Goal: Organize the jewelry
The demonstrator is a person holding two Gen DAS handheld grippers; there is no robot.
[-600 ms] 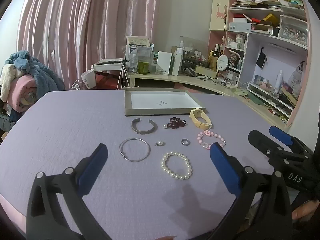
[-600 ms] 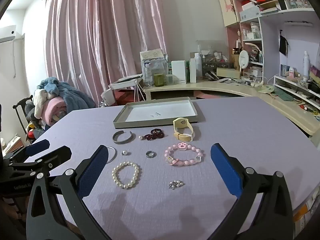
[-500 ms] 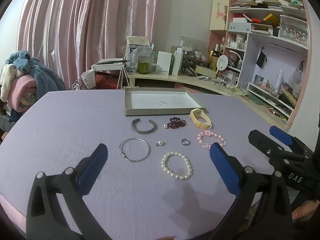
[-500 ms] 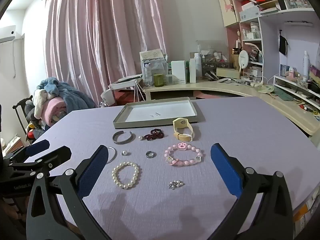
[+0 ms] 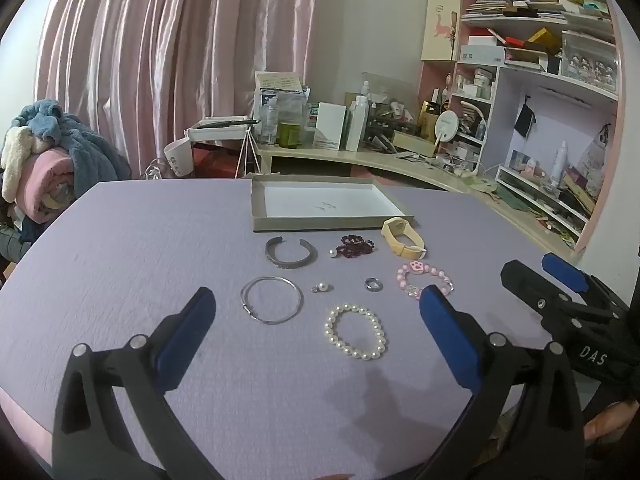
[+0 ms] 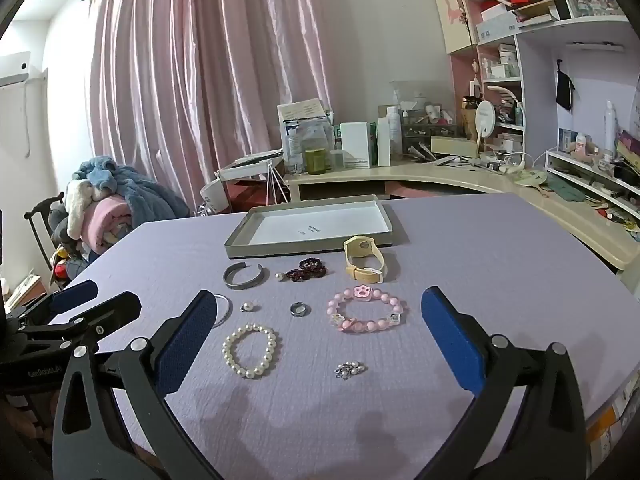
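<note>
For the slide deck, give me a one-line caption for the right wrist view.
Open right gripper hovers over pearl bracelet, pink bead bracelet and ring on the lilac table, before an empty tray.

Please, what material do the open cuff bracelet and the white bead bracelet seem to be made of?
The open cuff bracelet looks like metal with a dull grey, brushed finish: it holds a rigid C shape and shines only faintly. The white bead bracelet looks like pearls, real or imitation: round, glossy, cream-white beads with soft highlights.

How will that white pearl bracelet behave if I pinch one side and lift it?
The pearl bracelet is separate round beads in a slightly uneven loop, so it is probably strung and would sag instead of keeping its ring shape. The glossy beads may slip between the pads. It looks light.
</note>
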